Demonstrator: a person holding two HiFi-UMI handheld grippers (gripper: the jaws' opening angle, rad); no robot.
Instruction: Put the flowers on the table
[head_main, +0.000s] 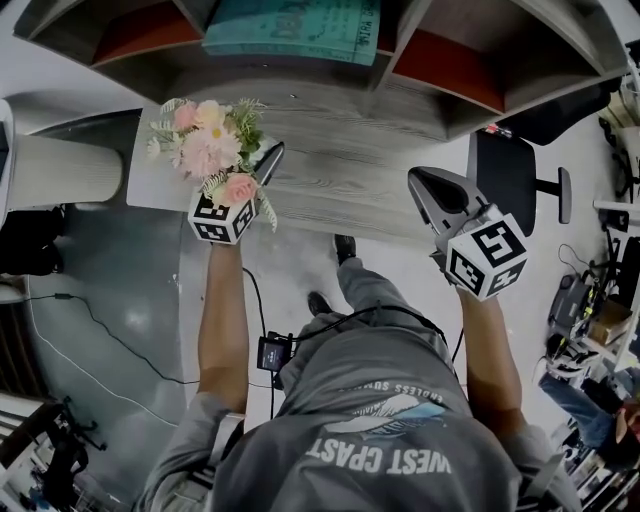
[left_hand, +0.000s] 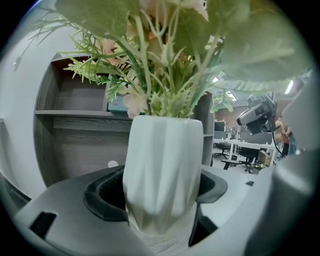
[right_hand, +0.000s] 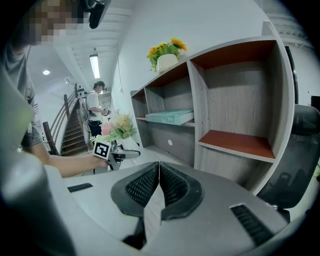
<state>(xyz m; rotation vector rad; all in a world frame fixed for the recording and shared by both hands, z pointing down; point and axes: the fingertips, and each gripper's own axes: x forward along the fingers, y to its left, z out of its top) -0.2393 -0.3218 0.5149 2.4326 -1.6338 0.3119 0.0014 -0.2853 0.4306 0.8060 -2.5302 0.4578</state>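
A white faceted vase (left_hand: 162, 175) with pink and cream flowers (head_main: 210, 148) and green sprigs sits between the jaws of my left gripper (head_main: 262, 165), which is shut on it. Its base is at or just above the grey wood-grain table (head_main: 350, 170); I cannot tell if it touches. In the right gripper view the flowers (right_hand: 117, 127) and left gripper (right_hand: 117, 152) show at the left. My right gripper (head_main: 425, 190) hovers over the table's right part, jaws shut with nothing between them, as in its own view (right_hand: 159, 187).
Behind the table stands a shelf unit (right_hand: 225, 100) with orange-lined cubbies, a teal box (head_main: 295, 28) in one, and yellow flowers (right_hand: 166, 50) on top. A black office chair (head_main: 515, 165) is to the right. Another person (right_hand: 94, 107) stands far off by stairs.
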